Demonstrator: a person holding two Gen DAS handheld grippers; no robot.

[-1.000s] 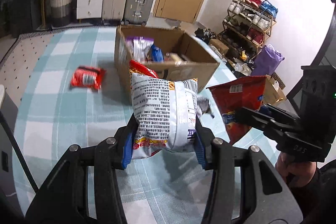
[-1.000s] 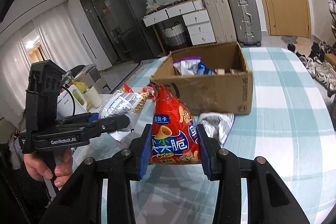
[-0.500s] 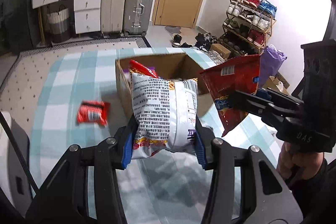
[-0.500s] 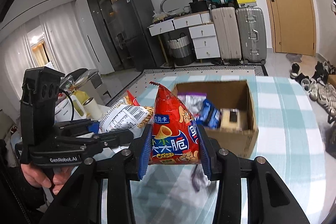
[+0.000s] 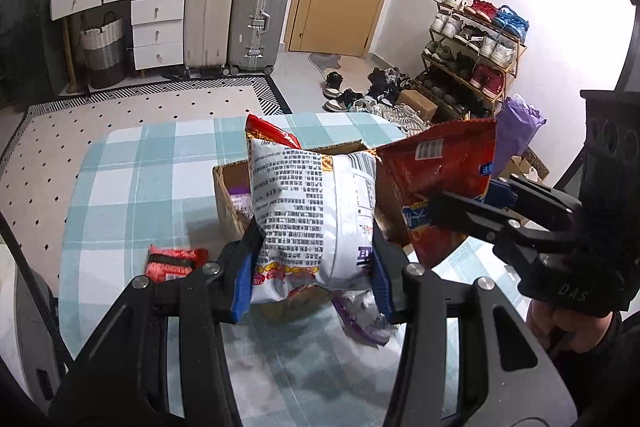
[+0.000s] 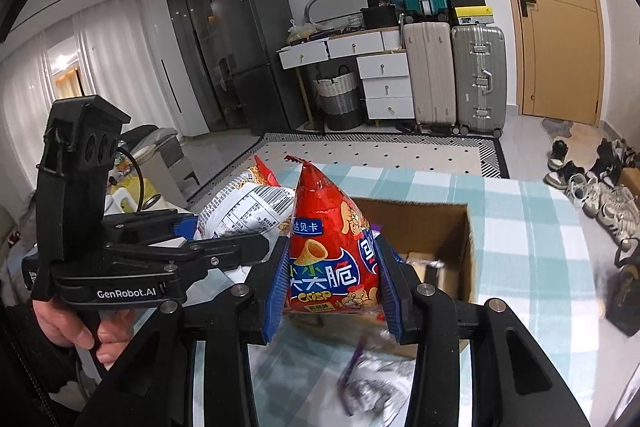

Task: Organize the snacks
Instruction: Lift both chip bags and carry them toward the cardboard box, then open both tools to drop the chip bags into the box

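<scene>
My left gripper (image 5: 312,279) is shut on a white snack bag (image 5: 312,211) printed with black text, held in the air above the table. The red crisp bag (image 6: 332,251) is clamped in my right gripper (image 6: 332,291), also lifted. In the left wrist view the red crisp bag (image 5: 440,171) and the right gripper (image 5: 452,207) show at the right. The right wrist view has the white bag (image 6: 244,211) and the left gripper (image 6: 256,243) at its left. An open cardboard box (image 6: 448,227) with several snacks inside stands behind both bags, partly hidden.
A small red packet (image 5: 172,261) lies on the checked tablecloth (image 5: 132,187) left of the box. A silvery purple-edged wrapper (image 6: 372,379) lies on the cloth below the grippers. Suitcases, drawers and a shoe rack stand on the floor beyond the table.
Both grippers have risen with their bags and come nearer the box. The box and the red packet have sunk lower in the views, and the box is more hidden behind the bags.
</scene>
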